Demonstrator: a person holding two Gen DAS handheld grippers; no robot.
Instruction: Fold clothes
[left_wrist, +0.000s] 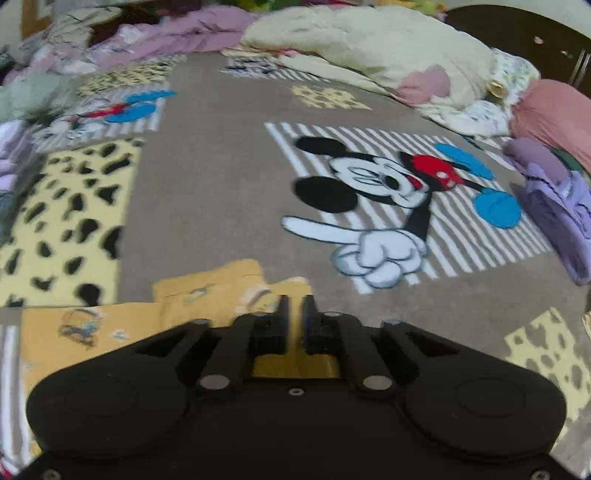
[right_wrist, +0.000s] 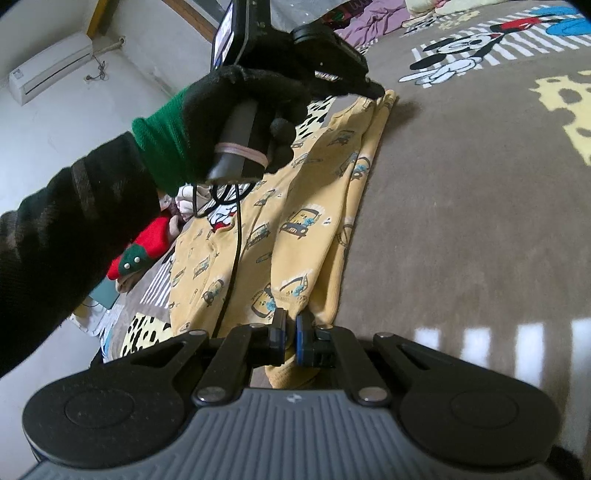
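Yellow garment (left_wrist: 110, 328) with small car prints lies flat on the brown cartoon blanket (left_wrist: 207, 177), at the near edge of the left wrist view. Left gripper (left_wrist: 294, 308) sits at its folded edge, both fingers drawn close with only a narrow slit; yellow fabric shows between and behind them, so it is clenched on the garment. Lilac folded clothes (left_wrist: 554, 206) lie at the right edge; a cream duvet (left_wrist: 369, 40) is heaped at the far side. Frame is motion-blurred.

Right wrist view: the garment (right_wrist: 295, 206) stretches lengthwise away from the camera, folded along its right side. Right gripper (right_wrist: 291, 325) pinches the near hem, fingers nearly together with cloth between them. At the far end a gloved hand (right_wrist: 243, 110) with a green cuff holds the left gripper (right_wrist: 373, 88), its tip on the garment's far corner. A wall air conditioner (right_wrist: 48, 77) is upper left.
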